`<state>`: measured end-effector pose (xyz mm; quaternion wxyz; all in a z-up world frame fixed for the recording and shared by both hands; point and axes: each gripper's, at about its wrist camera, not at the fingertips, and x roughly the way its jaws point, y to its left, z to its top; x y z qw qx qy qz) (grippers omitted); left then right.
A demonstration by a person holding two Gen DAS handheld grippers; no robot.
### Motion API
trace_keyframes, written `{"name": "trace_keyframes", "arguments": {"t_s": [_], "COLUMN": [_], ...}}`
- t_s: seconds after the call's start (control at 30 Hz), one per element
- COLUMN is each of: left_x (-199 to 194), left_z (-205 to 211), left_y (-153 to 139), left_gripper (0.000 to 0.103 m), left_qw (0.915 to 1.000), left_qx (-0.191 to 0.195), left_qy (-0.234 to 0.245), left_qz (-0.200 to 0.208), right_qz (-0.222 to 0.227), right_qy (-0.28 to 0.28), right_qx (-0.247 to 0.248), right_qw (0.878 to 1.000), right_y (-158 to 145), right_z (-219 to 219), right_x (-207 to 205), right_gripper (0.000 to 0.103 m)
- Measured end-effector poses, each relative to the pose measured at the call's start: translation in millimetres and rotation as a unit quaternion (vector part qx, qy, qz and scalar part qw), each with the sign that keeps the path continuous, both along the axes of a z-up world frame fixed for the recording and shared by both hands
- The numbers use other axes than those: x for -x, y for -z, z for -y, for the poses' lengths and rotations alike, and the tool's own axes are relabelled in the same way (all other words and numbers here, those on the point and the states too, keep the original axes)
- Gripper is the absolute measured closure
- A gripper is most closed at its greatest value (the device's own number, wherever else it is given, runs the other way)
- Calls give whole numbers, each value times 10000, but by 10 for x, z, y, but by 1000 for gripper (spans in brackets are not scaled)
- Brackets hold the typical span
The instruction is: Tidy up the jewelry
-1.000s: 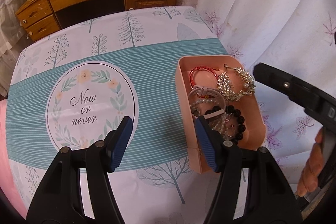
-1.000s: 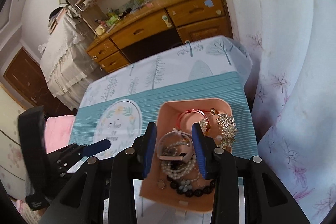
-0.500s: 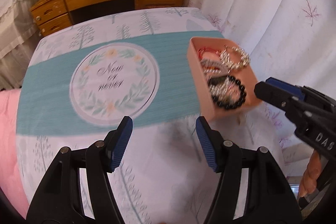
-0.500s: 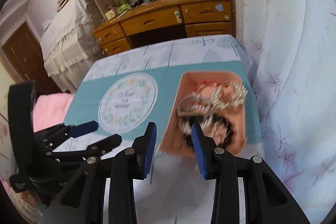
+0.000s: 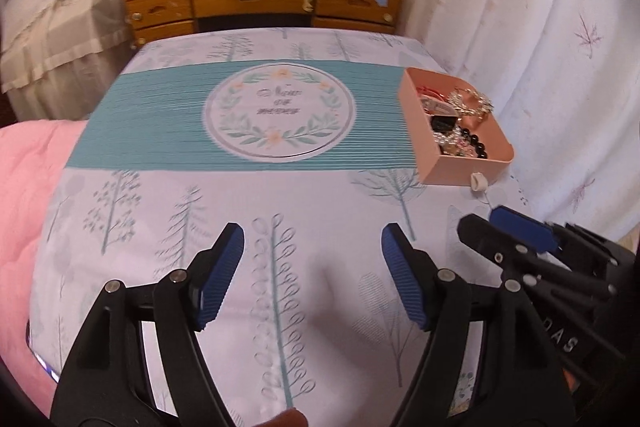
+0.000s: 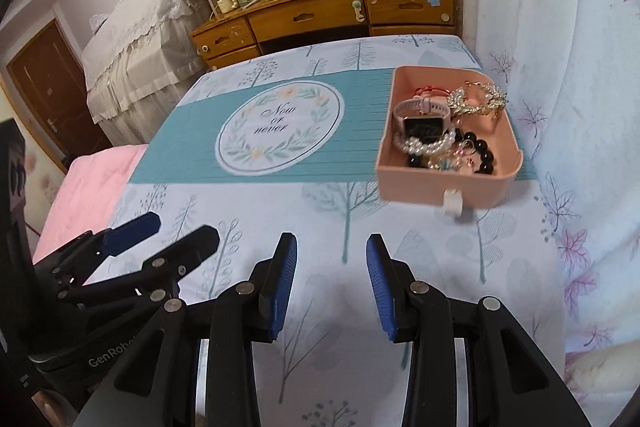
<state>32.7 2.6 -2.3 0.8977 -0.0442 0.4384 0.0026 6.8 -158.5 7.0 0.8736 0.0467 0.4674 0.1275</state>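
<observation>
Both grippers hang over the near, tree-printed part of the tablecloth [image 6: 256,75], well short of the pink tray [image 6: 508,187], which sits ahead and off to the right by the curtain. The left gripper [image 5: 312,275] has nothing between its blue pads and its jaws are spreading wider. The right gripper [image 6: 331,287] stands parted and empty too. In the tray lie a pink watch [image 6: 424,119], a pearl bracelet [image 6: 424,147], black beads [image 6: 486,157], a gold leaf piece [image 6: 476,99] and, I think, a red cord [image 6: 430,90].
</observation>
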Motion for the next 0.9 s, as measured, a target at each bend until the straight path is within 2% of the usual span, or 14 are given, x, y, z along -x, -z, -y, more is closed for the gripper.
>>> {"name": "trace_keyframes", "arguments": {"t_s": [0.17,0.37,0.53,0.9], "left_x": [188,288,331,329], "left_z": [-89,-89,-51,-5], "left_y": [26,-31,-69,-60], "left_gripper": [33,33,33,33], "left_qw": [9996,9990,9985,9987], "left_qx": [7,-135,-282,-293], "left_qy": [-261,-352,-362,-330], "left_qz": [69,228,302,235], "right_qz": [229,369,377,273], "right_qy": [-12,2,43,105], "right_qx": [119,168,95,-2], "right_qw": [9997,9992,9992,9996], "right_y": [4,-21,-61,-25], "right_z": [-96,-166,-103,-2], "right_x": [222,354,361,337], "right_gripper": [66,66,66,66]}}
